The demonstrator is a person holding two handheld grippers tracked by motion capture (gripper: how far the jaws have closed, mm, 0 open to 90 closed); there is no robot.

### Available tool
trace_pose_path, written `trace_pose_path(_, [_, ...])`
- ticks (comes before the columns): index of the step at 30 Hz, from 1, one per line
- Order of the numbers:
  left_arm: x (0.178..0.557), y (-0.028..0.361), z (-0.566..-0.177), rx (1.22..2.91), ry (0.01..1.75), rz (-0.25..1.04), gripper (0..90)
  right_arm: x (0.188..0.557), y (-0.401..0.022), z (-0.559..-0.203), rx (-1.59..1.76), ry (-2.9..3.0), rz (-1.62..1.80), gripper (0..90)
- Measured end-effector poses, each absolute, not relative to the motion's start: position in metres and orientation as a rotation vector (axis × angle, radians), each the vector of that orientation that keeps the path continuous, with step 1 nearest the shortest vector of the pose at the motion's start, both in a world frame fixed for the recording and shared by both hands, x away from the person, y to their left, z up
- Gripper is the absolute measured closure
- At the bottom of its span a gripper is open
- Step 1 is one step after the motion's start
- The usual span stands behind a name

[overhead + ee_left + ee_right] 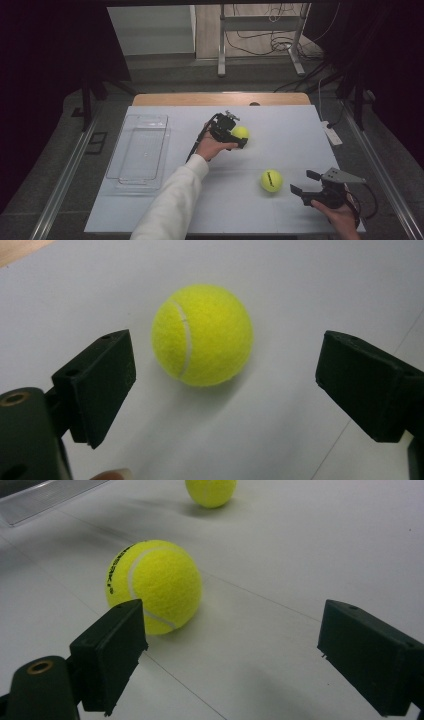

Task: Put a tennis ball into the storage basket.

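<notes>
While the far tennis ball (202,335) was framed dead ahead between wide-spread left gripper (225,390) fingers on the worktop (280,130), the near ball (154,586) was recorded left of the likewise open right gripper (232,652).

White sleeve (170,200), black grippers, possibly brass-ringed screw holes

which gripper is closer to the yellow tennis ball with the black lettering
Right. The right gripper sits just beside the lettered yellow tennis ball, apart from it; the left gripper is farther up the table at the other ball.
</notes>
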State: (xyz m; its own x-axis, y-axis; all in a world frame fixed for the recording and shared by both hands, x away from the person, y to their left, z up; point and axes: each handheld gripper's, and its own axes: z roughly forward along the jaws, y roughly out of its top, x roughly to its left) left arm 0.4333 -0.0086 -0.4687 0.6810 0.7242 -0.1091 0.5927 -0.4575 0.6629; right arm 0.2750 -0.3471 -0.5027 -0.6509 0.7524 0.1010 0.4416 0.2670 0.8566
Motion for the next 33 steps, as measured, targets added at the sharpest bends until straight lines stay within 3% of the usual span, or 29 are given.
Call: trace_pose_path(33, [0.459,-0.029,-0.489,2.210,1.065,0.209,10.8,0.275,-0.347,-0.503,1.094,2.219,1.330,12.1])
